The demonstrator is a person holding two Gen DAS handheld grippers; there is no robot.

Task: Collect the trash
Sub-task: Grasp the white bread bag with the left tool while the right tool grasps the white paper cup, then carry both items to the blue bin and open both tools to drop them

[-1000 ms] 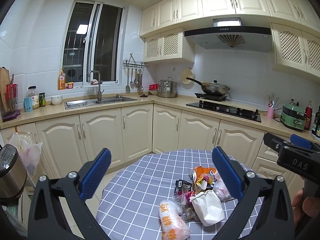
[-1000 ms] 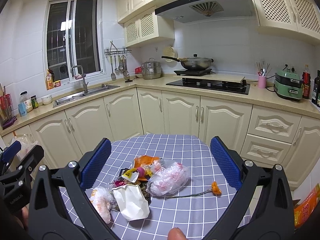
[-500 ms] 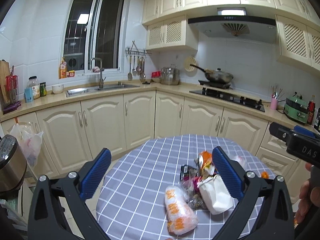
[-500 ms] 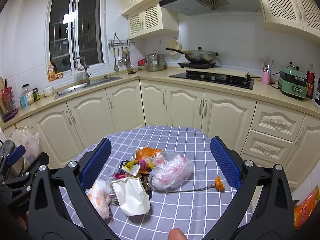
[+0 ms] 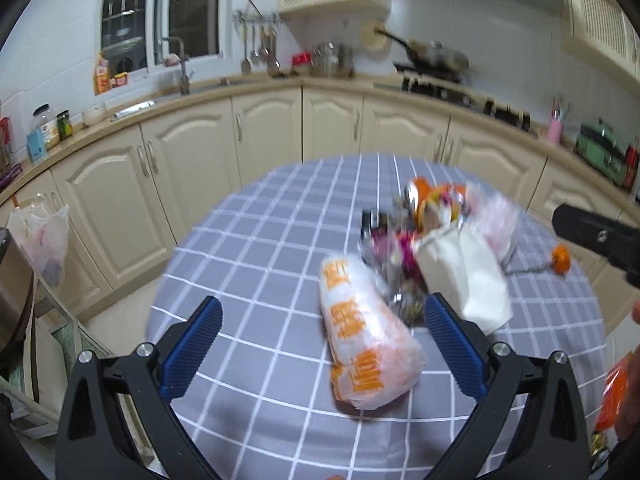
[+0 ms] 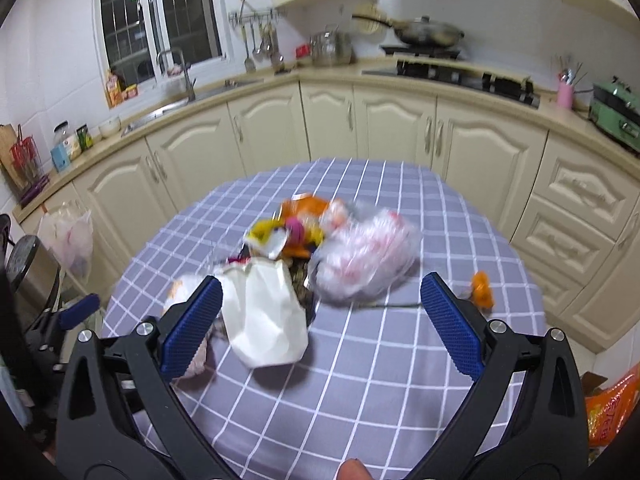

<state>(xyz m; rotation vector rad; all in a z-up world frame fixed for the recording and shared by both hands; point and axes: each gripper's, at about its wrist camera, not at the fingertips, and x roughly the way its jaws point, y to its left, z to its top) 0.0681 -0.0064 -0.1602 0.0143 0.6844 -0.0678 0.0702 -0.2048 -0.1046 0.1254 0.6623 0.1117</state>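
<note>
A heap of trash lies on the round table with a grey checked cloth (image 5: 256, 248) (image 6: 400, 360). It holds a white bag with orange print (image 5: 366, 338), a white paper bag (image 5: 464, 276) (image 6: 264, 312), a clear plastic bag with pink contents (image 6: 364, 260), coloured wrappers (image 6: 292, 228) and a wilted orange flower on a stem (image 6: 480, 290) (image 5: 560, 258). My left gripper (image 5: 322, 348) hovers open over the printed bag. My right gripper (image 6: 320, 320) is open just above the paper bag and clear bag. Neither holds anything.
Cream kitchen cabinets (image 6: 384, 124) ring the table, with a sink (image 5: 136, 106) and stove (image 6: 460, 72) on the counter. A plastic bag (image 5: 40, 236) hangs at left beside a metal bin (image 5: 12, 300). An orange package (image 6: 608, 408) lies low on the right.
Both grippers have moved forward and tilted down toward the trash pile, which now looks larger and closer. Both stay open.
</note>
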